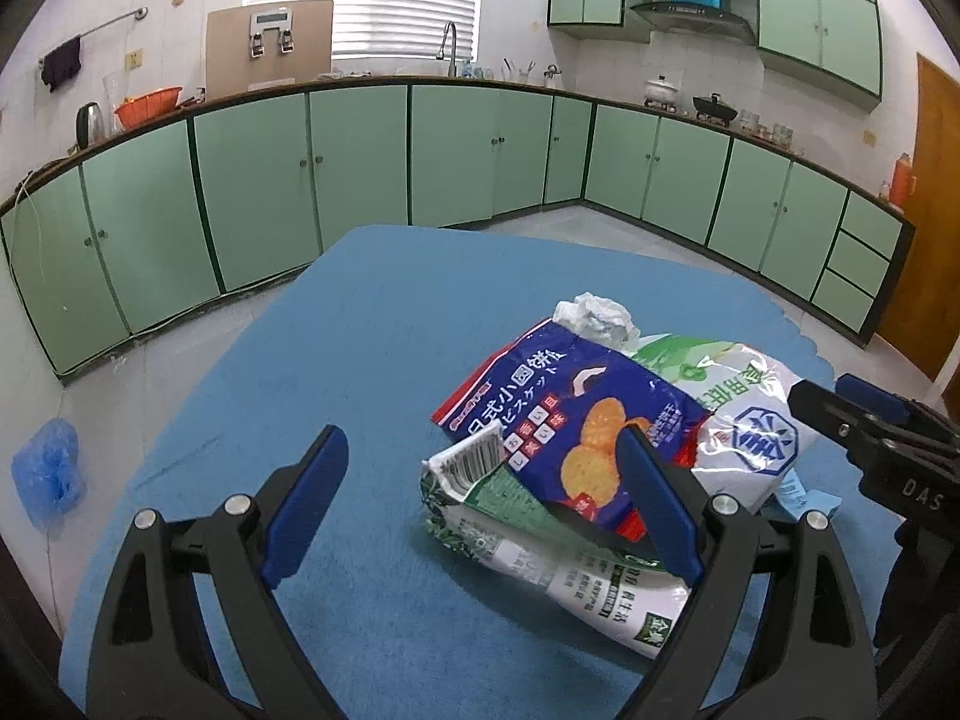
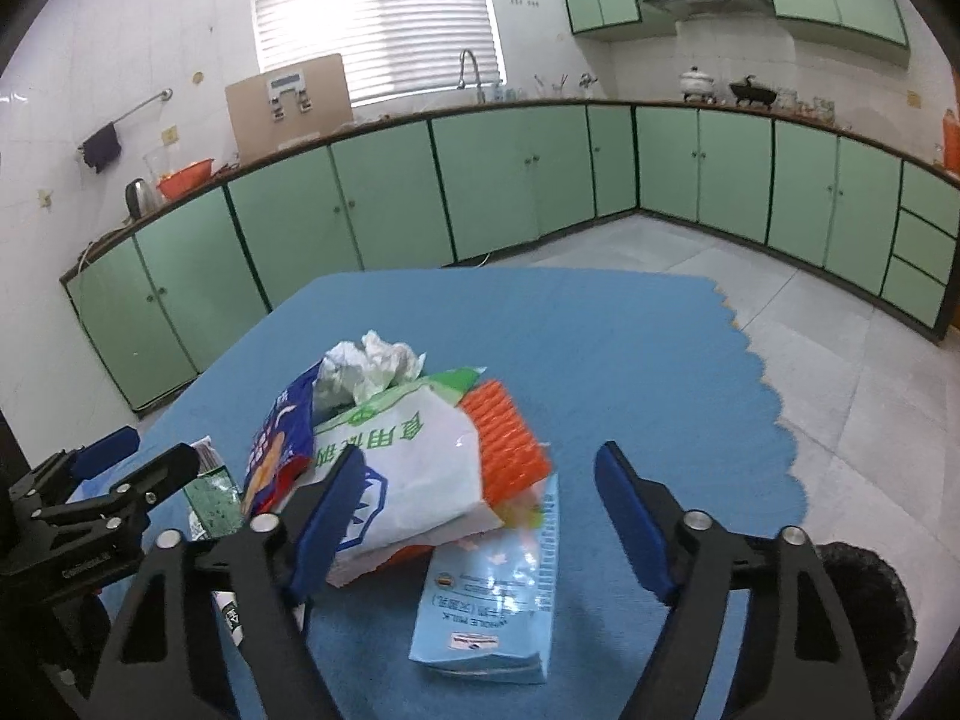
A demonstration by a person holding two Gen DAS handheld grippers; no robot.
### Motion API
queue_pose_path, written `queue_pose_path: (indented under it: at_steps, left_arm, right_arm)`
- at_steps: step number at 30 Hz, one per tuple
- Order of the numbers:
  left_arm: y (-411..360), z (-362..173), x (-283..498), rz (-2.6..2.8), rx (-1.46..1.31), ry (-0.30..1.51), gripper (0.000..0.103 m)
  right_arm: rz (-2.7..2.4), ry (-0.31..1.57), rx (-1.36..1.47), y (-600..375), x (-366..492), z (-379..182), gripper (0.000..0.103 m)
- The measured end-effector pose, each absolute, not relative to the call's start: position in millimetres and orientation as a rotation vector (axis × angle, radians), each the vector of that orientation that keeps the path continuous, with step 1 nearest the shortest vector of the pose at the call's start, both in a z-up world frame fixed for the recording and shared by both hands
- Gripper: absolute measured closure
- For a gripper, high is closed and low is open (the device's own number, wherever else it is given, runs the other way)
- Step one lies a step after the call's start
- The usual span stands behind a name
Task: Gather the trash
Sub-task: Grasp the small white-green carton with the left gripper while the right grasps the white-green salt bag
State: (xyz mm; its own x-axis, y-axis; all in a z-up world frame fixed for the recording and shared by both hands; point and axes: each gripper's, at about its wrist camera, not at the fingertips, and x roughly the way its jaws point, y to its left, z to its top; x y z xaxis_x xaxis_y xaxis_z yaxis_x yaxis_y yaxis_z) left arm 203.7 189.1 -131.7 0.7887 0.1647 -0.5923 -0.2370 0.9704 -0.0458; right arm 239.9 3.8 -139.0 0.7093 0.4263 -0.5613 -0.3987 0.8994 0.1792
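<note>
Trash lies in one loose heap on the blue felt-like cloth of the bench (image 1: 372, 312), right of centre in the left wrist view and left of centre in the right wrist view. On top sits a glossy dark-blue biscuit bag with red edges (image 1: 576, 414), leaning on a white plastic bag printed in green and blue (image 2: 414, 450). A crumpled white tissue (image 2: 369, 369) rests at the heap's far end. A ribbed orange wrapper (image 2: 510, 450) pokes out beside the white bag, a flat pale-blue milk carton (image 2: 498, 594) lies nearest the right camera, and a green-and-white pouch with a barcode (image 1: 540, 534) lies under the biscuit bag.

The left gripper (image 1: 480, 504) has its fingers wide apart; its right finger overlaps the biscuit bag, hiding part of it. The right gripper (image 2: 480, 528) also has its fingers apart, straddling the carton and white bag; whether its left finger touches the bag cannot be told.

A crumpled blue plastic bag (image 1: 48, 474) lies on the tiled floor at lower left. Green cabinets (image 1: 252, 180) line the walls behind.
</note>
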Motion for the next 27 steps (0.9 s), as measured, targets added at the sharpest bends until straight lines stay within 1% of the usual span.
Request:
queue_pose_path:
  at_steps: [2, 6, 12, 15, 22, 23, 26, 27]
  left_arm:
    - [191, -134, 206, 0.22, -0.119, 0.631, 0.015]
    - [200, -139, 212, 0.234, -0.128, 0.651, 0.015]
    - [214, -144, 211, 0.256, -0.142, 0.665, 0.015]
    - [218, -145, 211, 0.258, -0.145, 0.667, 0.015]
    - [223, -151, 210, 0.25, -0.158, 0.684, 0.015]
    - [223, -152, 210, 0.246, -0.159, 0.685, 0.015]
    - [224, -152, 210, 0.238, -0.162, 0.688, 0.015]
    - [223, -153, 210, 0.234, -0.167, 0.69, 0.015]
  right_arm:
    - [0.474, 0.645, 0.04, 7, 240, -142, 0.034]
    - [0.52, 0.669, 0.042, 11, 241, -146, 0.046]
    - [0.575, 0.676, 0.051, 15, 239, -145, 0.056]
    - [0.603, 0.675, 0.06, 17, 237, -142, 0.059]
    - [0.614, 0.729, 0.072, 22, 247, -150, 0.057]
    - [0.621, 0.74, 0.081, 23, 248, -151, 0.061]
    - [0.648, 0.734, 0.093, 22, 247, -150, 0.08]
    - [0.659, 0.726, 0.092, 21, 246, -148, 0.084]
